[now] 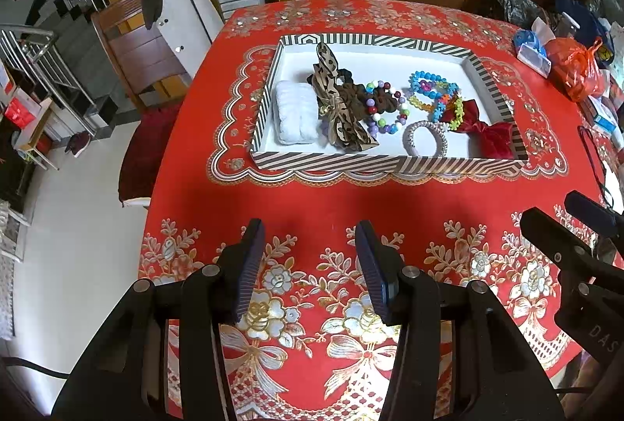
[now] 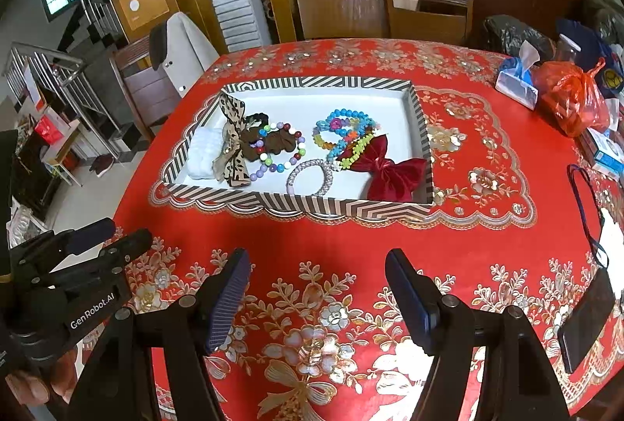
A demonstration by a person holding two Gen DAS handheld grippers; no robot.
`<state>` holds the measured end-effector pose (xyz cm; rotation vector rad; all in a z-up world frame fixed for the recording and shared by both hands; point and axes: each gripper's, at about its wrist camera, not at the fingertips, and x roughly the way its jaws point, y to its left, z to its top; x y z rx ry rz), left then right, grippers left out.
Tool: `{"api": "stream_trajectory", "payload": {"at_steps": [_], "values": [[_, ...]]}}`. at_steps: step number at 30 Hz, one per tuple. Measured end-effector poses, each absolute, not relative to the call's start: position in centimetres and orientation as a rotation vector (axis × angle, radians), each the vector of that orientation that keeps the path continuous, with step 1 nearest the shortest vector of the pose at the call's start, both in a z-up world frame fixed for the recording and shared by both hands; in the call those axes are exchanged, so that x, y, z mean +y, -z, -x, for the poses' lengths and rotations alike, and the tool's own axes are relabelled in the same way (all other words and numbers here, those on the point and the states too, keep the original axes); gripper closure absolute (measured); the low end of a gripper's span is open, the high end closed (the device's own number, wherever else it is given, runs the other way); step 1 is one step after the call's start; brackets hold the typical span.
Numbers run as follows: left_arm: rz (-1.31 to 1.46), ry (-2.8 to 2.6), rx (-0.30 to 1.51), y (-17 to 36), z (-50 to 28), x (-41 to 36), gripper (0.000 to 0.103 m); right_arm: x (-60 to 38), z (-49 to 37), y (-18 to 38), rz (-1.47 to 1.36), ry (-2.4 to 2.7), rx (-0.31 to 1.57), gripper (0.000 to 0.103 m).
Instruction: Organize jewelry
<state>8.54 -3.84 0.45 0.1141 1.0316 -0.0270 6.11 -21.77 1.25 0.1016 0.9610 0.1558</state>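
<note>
Striped shallow cardboard tray [image 1: 390, 163] on red floral tablecloth [image 1: 331, 202].
Contains beaded bracelets [image 1: 384, 107], leopard-print bow [image 1: 339, 105], red velvet bow [image 1: 487, 134]; left gripper [image 1: 308, 237] and right gripper [image 2: 318, 267] spread, empty, angled downward.

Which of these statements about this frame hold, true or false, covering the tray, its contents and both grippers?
1. The left gripper holds a bracelet. False: its jaws are open over the tablecloth, with nothing between them.
2. The red velvet bow lies inside the striped tray. True.
3. The white pad sits at the tray's right end. False: it is at the left end, beside the leopard-print bow.
4. The right gripper is open and empty. True.
5. A silver bracelet lies near the tray's front wall. True.
</note>
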Motion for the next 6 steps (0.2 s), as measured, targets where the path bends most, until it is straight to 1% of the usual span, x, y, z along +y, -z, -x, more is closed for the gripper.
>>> {"api": "stream_trajectory", "payload": {"at_steps": [4, 5, 6], "values": [[-0.143, 0.041, 0.999, -0.4, -8.2, -4.1, 0.055, -23.9, -5.9, -0.2, -0.129, -0.134, 0.956, 0.034], [-0.144, 0.048, 1.002, -0.3, -8.2, -4.0, 0.050, -25.0, -5.8, 0.2, -0.143, -0.122, 0.957, 0.034], [-0.143, 0.054, 1.005, -0.1, -8.1, -3.7, 0.047, -25.0, -5.8, 0.2, -0.143, -0.122, 0.957, 0.034]]}}
